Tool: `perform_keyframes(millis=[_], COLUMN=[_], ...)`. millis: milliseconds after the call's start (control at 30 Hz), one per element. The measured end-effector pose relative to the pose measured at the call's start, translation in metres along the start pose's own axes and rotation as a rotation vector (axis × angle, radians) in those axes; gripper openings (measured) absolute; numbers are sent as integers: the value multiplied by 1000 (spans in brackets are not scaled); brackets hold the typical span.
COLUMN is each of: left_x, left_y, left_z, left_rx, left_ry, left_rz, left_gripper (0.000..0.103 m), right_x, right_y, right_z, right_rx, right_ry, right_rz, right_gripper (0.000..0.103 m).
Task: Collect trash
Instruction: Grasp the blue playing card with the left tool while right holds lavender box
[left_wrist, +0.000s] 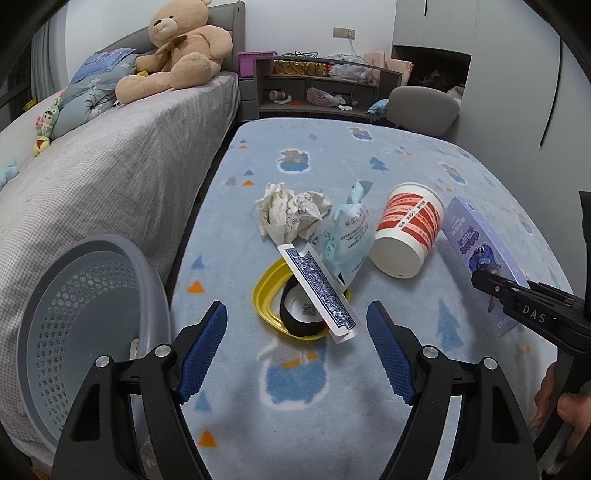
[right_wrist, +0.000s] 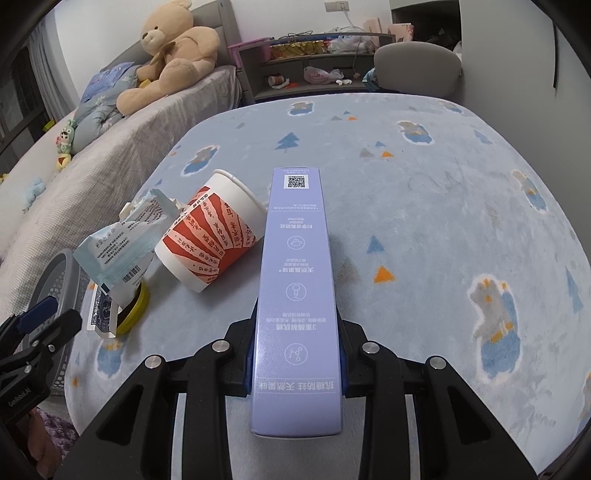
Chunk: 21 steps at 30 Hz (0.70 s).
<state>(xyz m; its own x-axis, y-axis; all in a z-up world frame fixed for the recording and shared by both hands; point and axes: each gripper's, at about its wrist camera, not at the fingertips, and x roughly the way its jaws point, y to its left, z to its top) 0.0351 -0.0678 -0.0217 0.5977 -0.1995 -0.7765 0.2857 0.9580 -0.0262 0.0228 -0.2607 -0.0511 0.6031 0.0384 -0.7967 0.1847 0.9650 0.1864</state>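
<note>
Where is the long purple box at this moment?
The purple box is clamped in the right gripper, just right of the tipped paper cup on the blue blanket; in the left wrist view it sits at the right edge.

The right claw (left_wrist: 480, 275) has the letters "DAS" on its black arm. The left claw (right_wrist: 40, 314) shows part of a name, "GenRobot.AI". The purple box (right_wrist: 297, 295) has Chinese words, "抗糖防蛀 天然果味", and a square code. The red-and-white paper cup (right_wrist: 218, 236) has Chinese writing too small to read.
</note>
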Motion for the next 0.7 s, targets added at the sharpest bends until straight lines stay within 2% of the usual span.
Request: perform_keyframes(millis=[400,467,533,700], left_x=[35,39,41,38], left_y=[-12,-13,-15,-13], left_z=[1,1,1,0], left_rx=[17,20,24,23], left_ry=[66,74,85,83], left_rz=[21,20,13,5], left_gripper=[74,66,50,29], right_x=[2,2,2,1], right_y=[-3,-4,-4,-4], right_z=[0,0,0,-1], right_rx=[12,13,14,15], right_ry=[3,2,2,3], right_rz=[20,21,21,23], right_gripper=[31,31,31,31])
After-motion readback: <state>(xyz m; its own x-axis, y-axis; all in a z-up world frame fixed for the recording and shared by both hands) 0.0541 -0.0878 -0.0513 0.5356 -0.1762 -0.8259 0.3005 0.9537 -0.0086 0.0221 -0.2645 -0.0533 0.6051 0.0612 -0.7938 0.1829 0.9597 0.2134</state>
